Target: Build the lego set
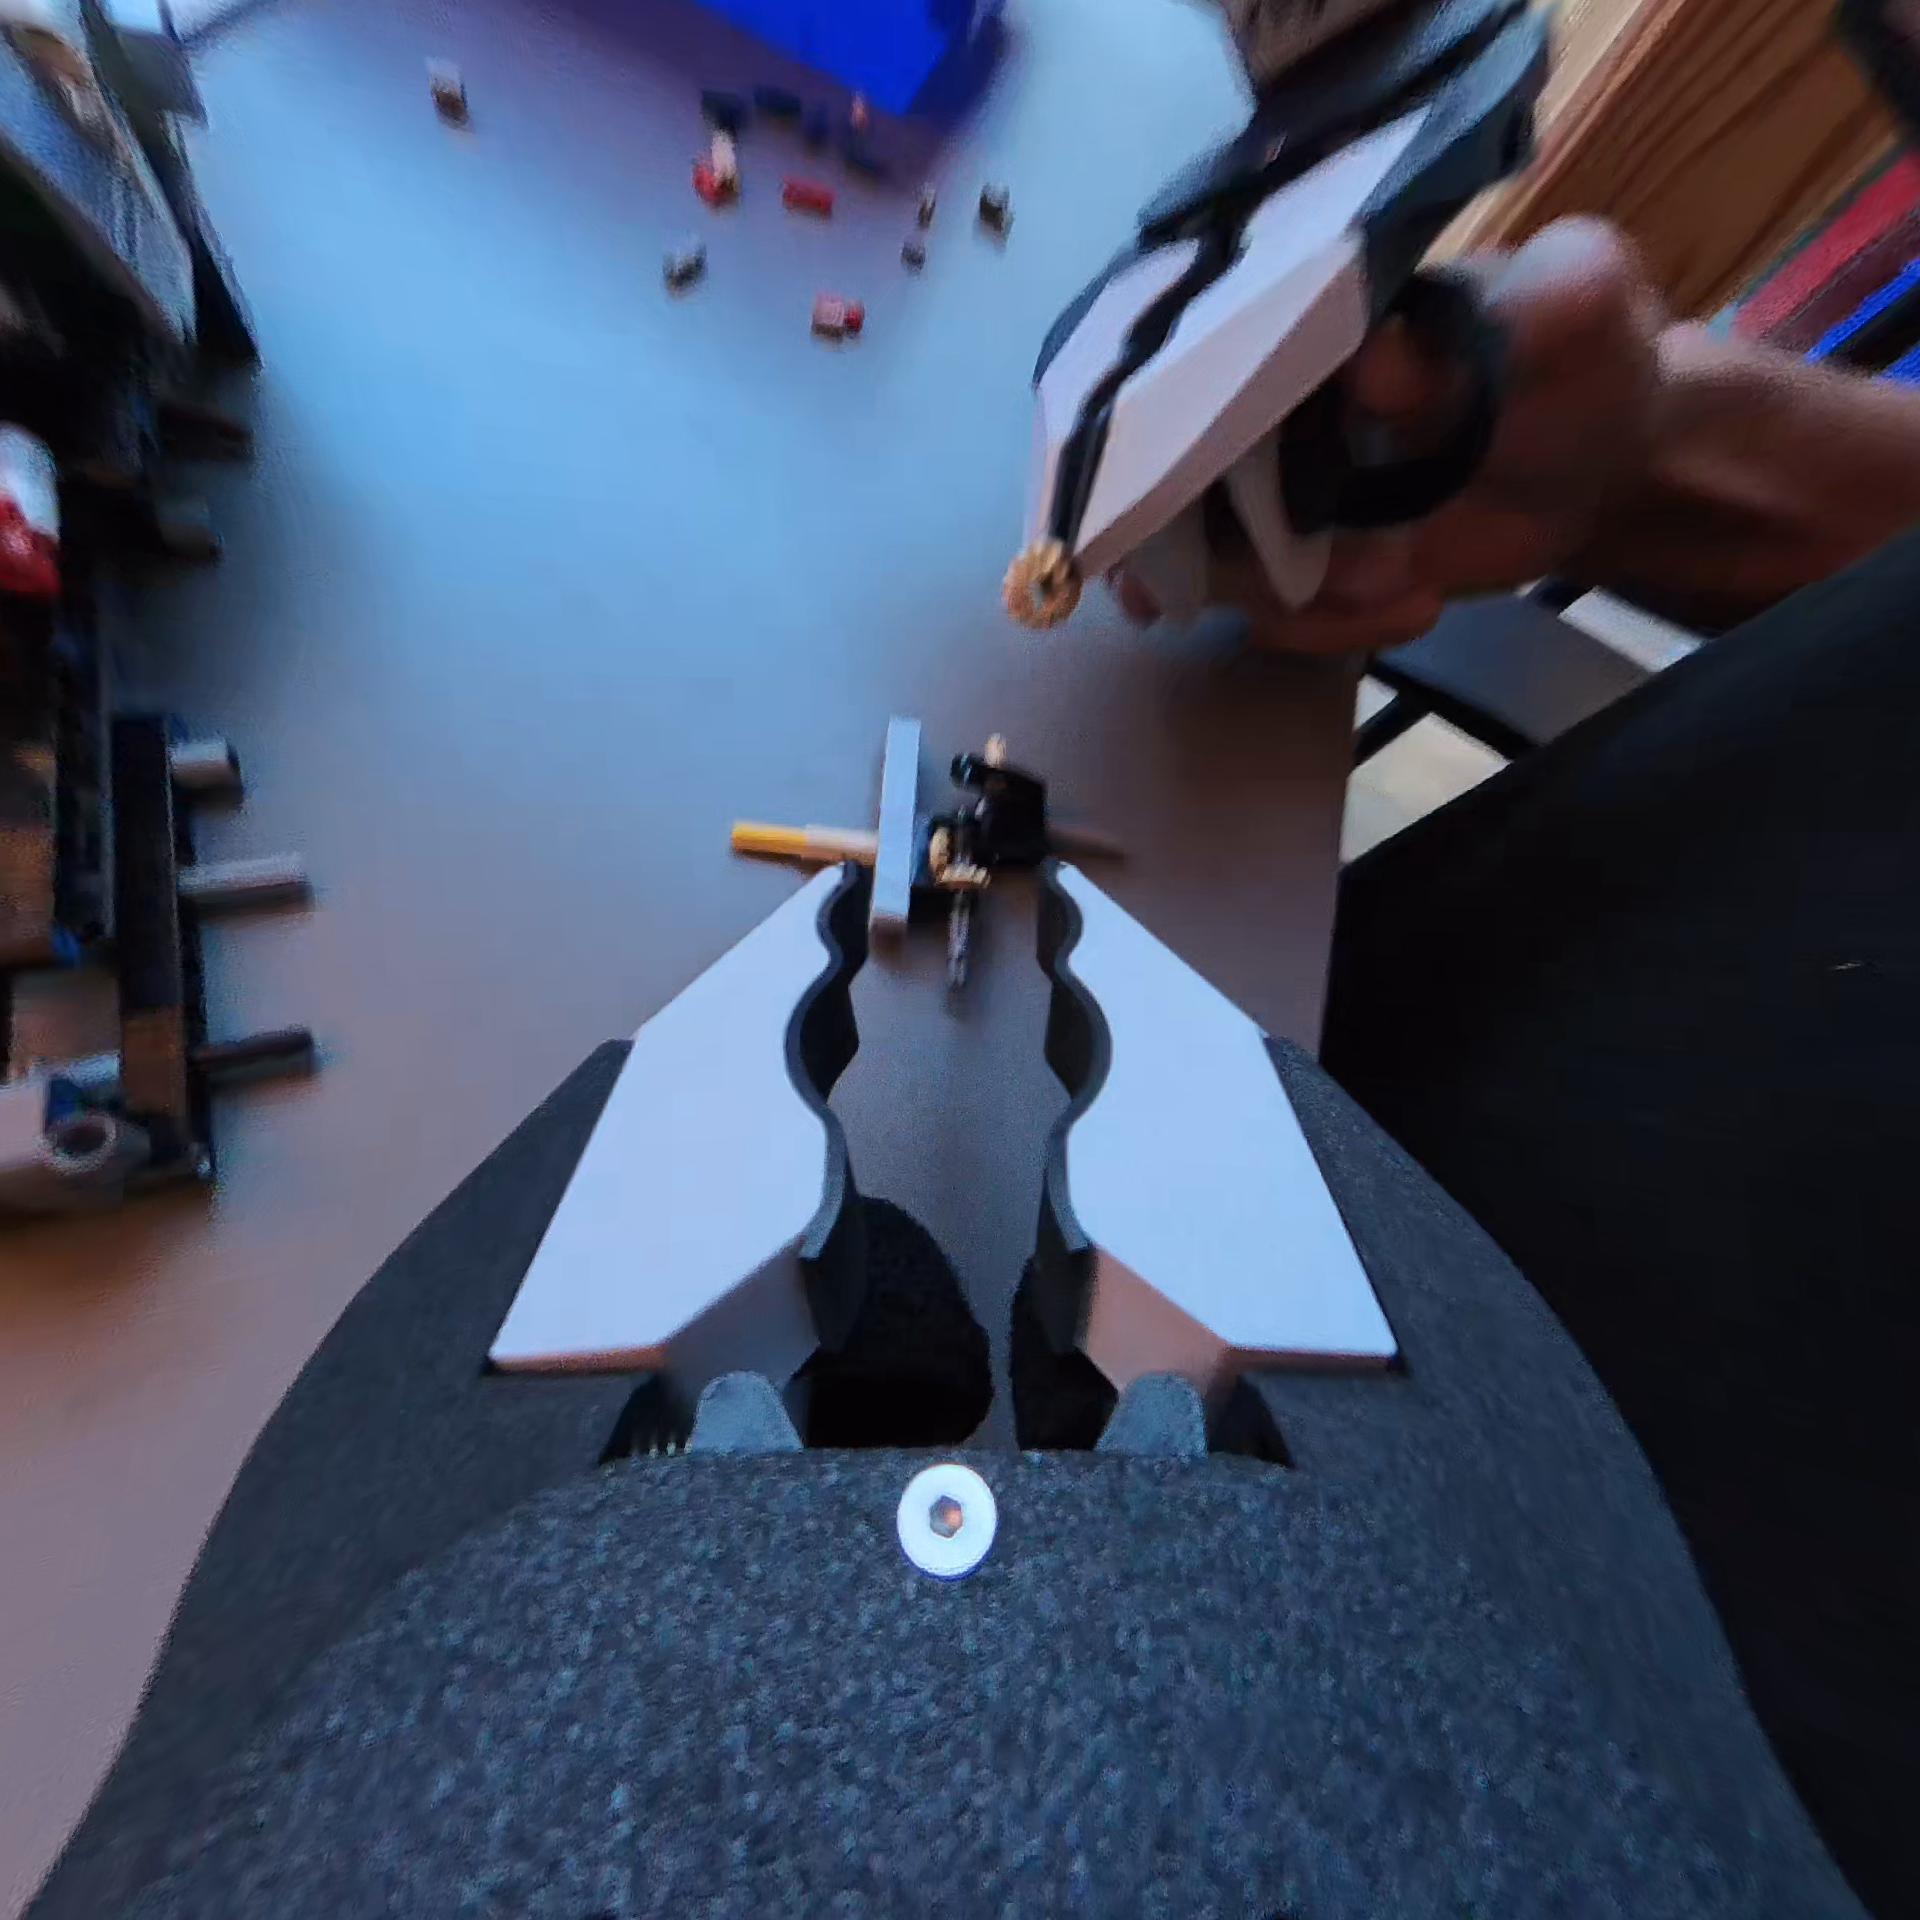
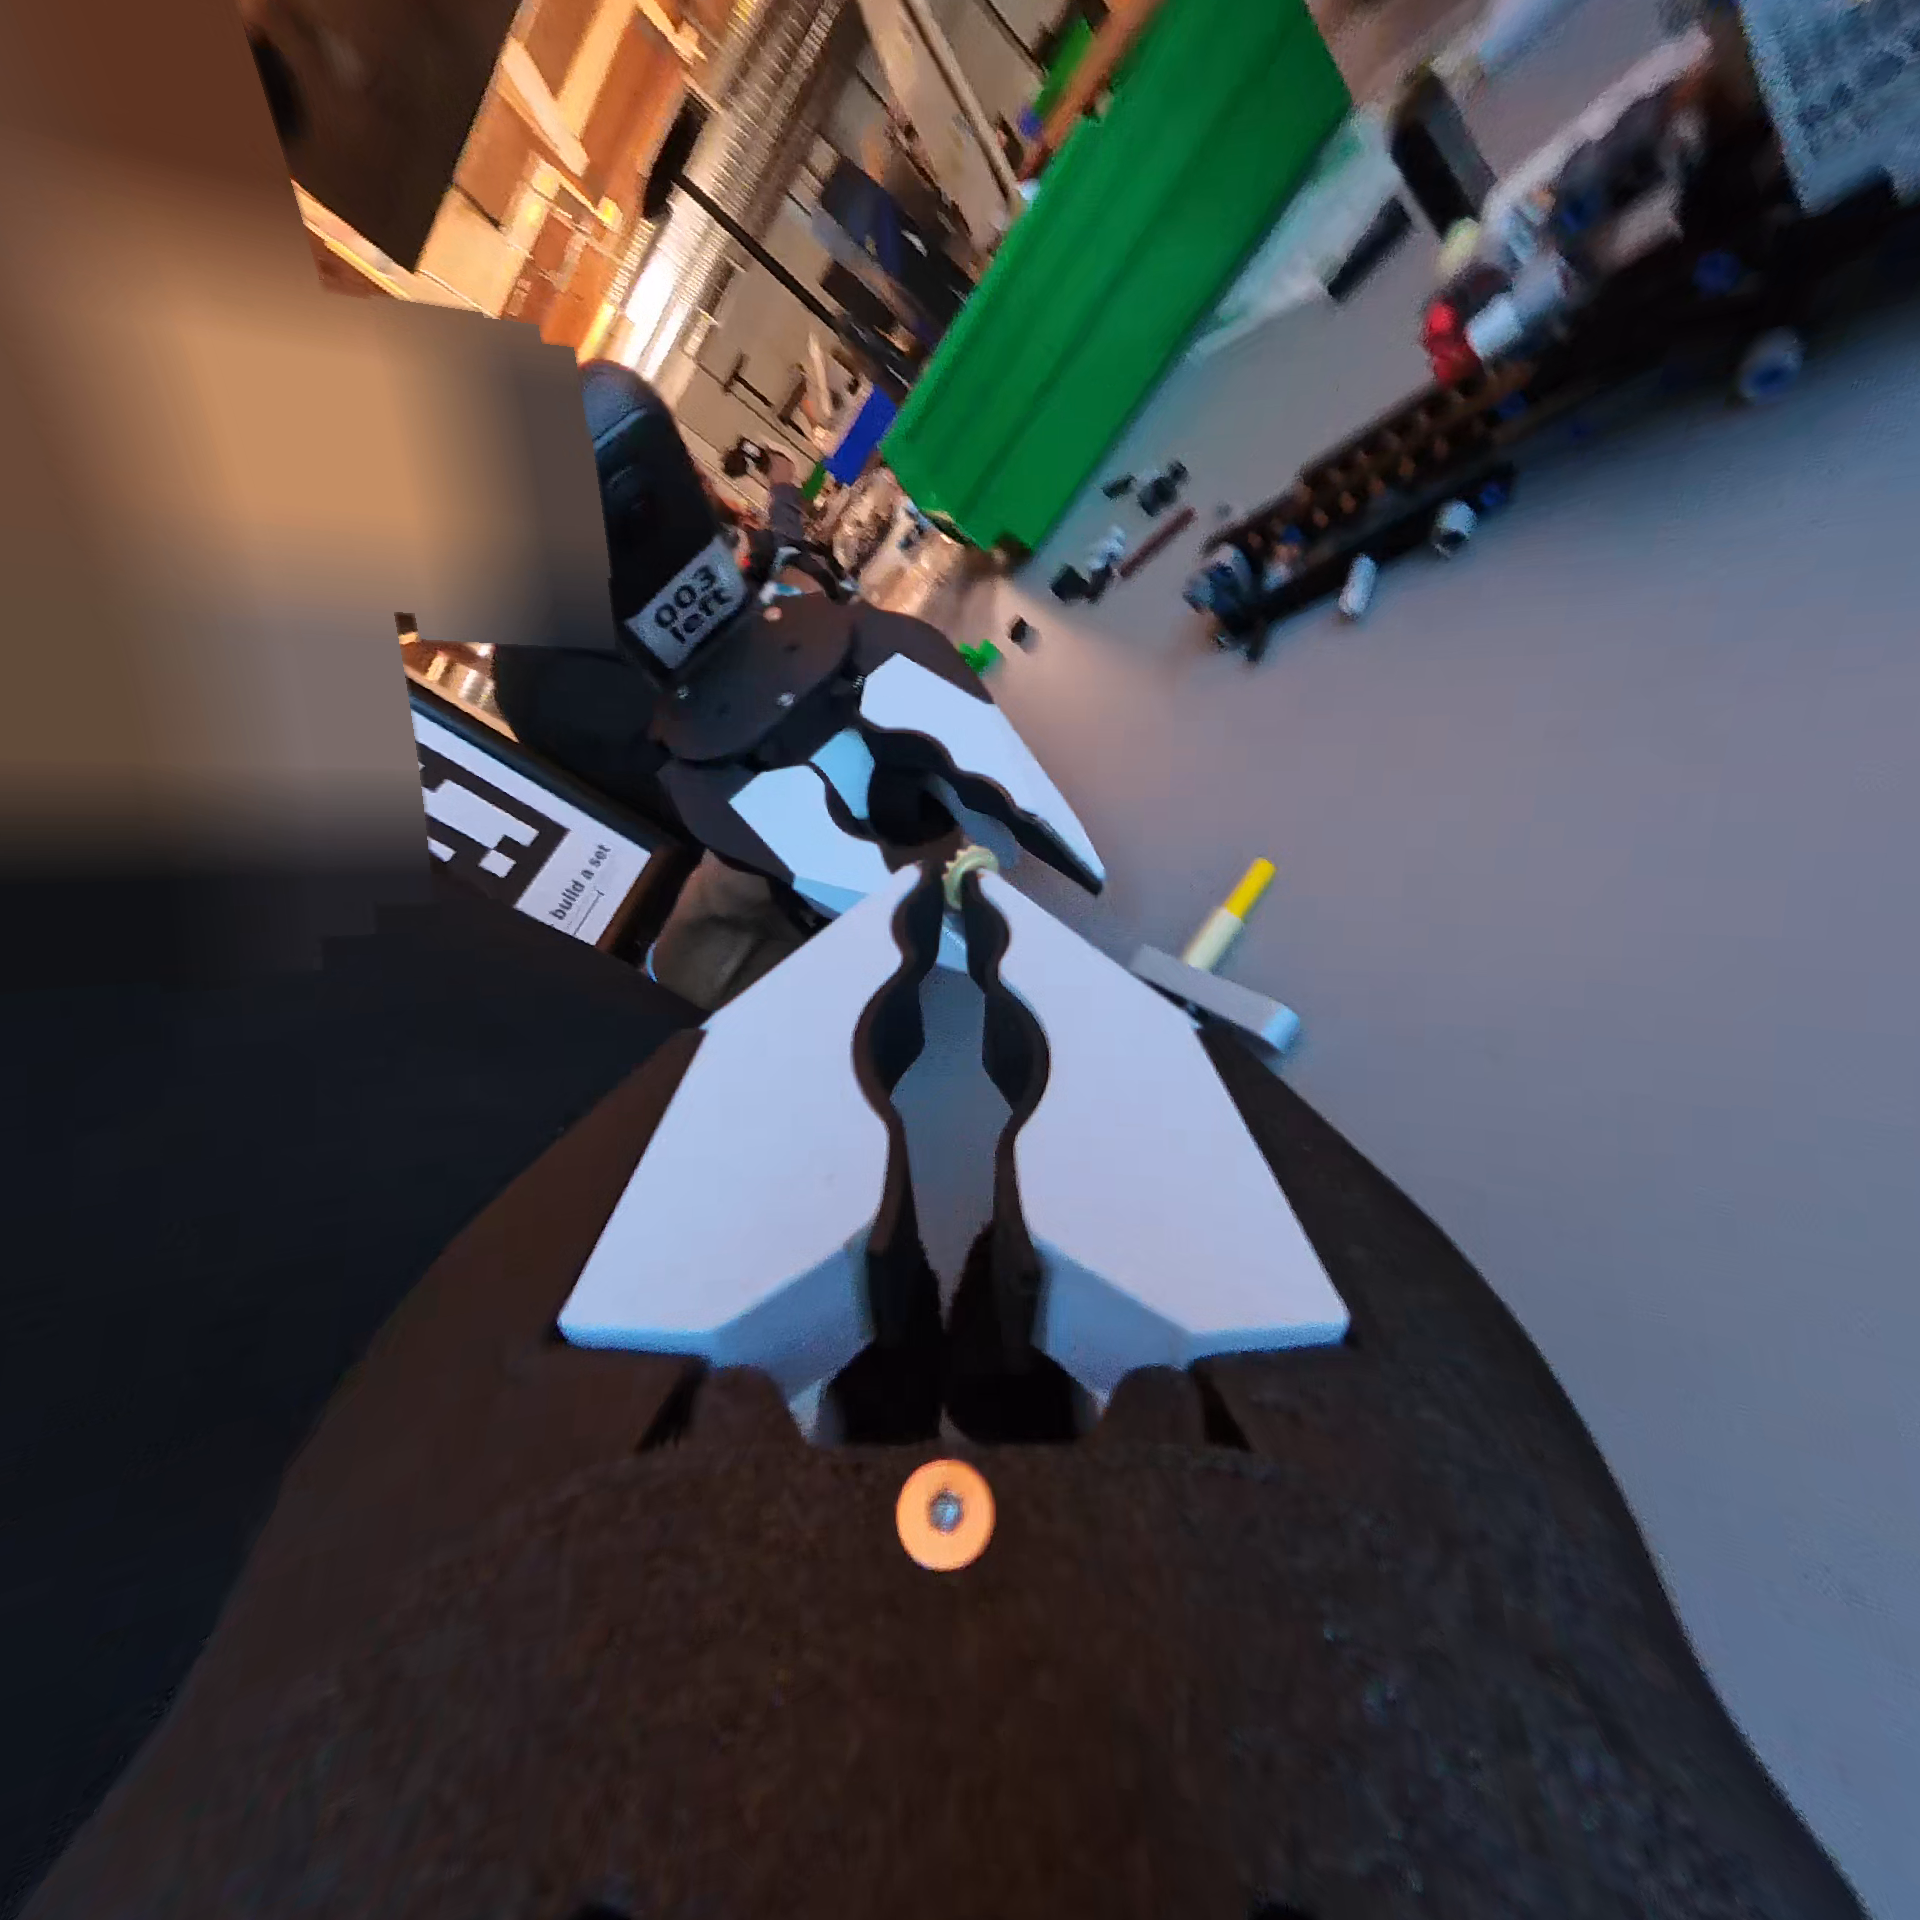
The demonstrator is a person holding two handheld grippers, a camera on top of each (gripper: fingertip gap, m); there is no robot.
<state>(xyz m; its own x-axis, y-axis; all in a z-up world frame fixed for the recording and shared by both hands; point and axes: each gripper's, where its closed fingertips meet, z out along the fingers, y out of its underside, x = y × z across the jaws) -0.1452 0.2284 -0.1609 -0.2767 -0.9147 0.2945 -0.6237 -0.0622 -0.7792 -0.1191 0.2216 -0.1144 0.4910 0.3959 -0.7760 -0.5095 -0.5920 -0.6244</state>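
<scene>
In the left wrist view my left gripper is open, its tips on either side of a small assembly on the table: a grey beam on a yellow and tan axle, with black pieces and a tan gear. My right gripper hovers up and to the right, shut on another small tan gear. In the right wrist view the right gripper pinches that gear at its tips. The open left gripper sits just beyond. The axle and grey beam lie to the right.
Loose red and dark bricks lie far across the table in front of a blue bin. A long black beam build runs along the left, also seen in the right wrist view. A green box stands behind. The table edge is at right. My hands' fingertips stand some 5 cm from each other.
</scene>
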